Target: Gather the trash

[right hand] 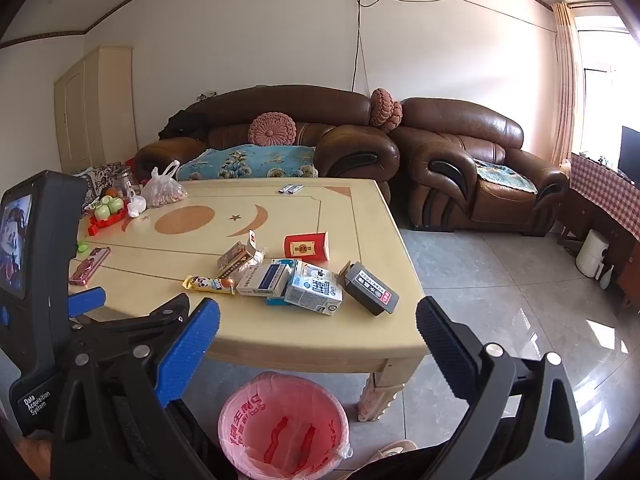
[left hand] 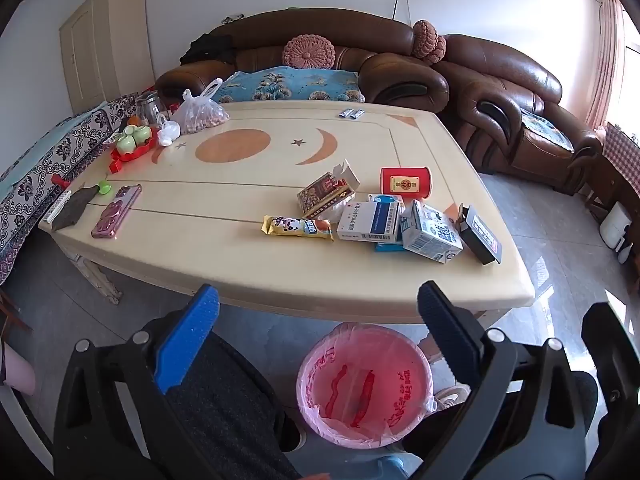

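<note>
Trash boxes [left hand: 400, 220] crowd together on the table [left hand: 240, 272], so either spread, empty gripper [left hand: 318, 312] may knock neighbours off.

Each black claw [left hand: 318, 304] has one blue finger [left hand: 188, 336].

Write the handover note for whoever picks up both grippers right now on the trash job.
Left gripper: open, empty, held short of the table's near edge.
Right gripper: open, empty, also short of the table.
Trash, clustered at the near right of the table: snack wrapper, torn brown box, red can on its side, white medicine box, milk carton, black box.
Bin: pink liner, on the floor just in front of the table; looks empty.
Done: nothing collected yet.
Left: carry each piece to the bin. The phone and tea set probably stay.
</note>
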The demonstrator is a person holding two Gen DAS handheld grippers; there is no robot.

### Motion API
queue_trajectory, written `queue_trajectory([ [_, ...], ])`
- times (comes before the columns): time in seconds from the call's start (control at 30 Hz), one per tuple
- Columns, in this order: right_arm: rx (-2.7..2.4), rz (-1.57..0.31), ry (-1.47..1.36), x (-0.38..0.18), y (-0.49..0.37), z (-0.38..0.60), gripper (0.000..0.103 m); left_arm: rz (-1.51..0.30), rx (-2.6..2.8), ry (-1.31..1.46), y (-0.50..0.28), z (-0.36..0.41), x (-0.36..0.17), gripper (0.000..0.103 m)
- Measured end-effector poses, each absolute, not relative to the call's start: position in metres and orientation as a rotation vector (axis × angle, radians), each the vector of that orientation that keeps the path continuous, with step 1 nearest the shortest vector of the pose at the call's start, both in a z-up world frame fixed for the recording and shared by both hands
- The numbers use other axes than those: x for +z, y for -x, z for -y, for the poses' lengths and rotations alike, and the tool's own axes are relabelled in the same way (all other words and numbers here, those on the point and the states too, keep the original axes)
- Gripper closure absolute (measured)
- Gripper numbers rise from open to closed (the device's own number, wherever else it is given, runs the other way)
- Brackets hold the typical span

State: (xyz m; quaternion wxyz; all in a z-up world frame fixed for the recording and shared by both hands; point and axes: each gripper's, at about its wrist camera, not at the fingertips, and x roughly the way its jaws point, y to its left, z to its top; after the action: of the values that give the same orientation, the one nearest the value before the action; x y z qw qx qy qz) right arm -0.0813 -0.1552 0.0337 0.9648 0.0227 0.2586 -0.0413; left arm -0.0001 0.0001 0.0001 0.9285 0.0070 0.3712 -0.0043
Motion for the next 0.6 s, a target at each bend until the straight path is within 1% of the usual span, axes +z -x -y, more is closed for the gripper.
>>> queue_trajectory([
  [0.6, -0.079, -0.519, -0.058, 0.0338, 0.0828, 0.1554, 0.007, -0.720, -0.016, -0.018, 0.0081, 0.0037, 0.0033, 0.006],
])
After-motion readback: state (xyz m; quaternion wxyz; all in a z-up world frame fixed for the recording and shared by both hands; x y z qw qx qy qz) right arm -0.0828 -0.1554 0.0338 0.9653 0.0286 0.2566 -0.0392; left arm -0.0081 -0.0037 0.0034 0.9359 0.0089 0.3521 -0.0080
